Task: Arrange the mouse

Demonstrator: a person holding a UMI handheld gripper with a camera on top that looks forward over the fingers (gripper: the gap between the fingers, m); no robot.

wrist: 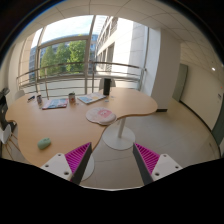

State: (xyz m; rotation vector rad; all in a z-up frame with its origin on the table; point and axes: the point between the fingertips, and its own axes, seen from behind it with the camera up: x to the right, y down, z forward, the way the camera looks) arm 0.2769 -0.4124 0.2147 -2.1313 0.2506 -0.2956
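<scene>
One handheld gripper (109, 160) shows two fingers with magenta ridged pads (76, 157), spread wide apart and holding nothing, raised above the near edge of one light wooden table with a rounded end (60, 125). On the table lie one round pink patterned plate or mat (102, 115), one small pale green object (44, 143), and two flat book-like items, (56, 102) and (91, 98). One dark upright cylinder (107, 86) stands at the far edge. No mouse can be made out; the green object is too small to identify. Beyond are large windows (70, 55) with a railing.
</scene>
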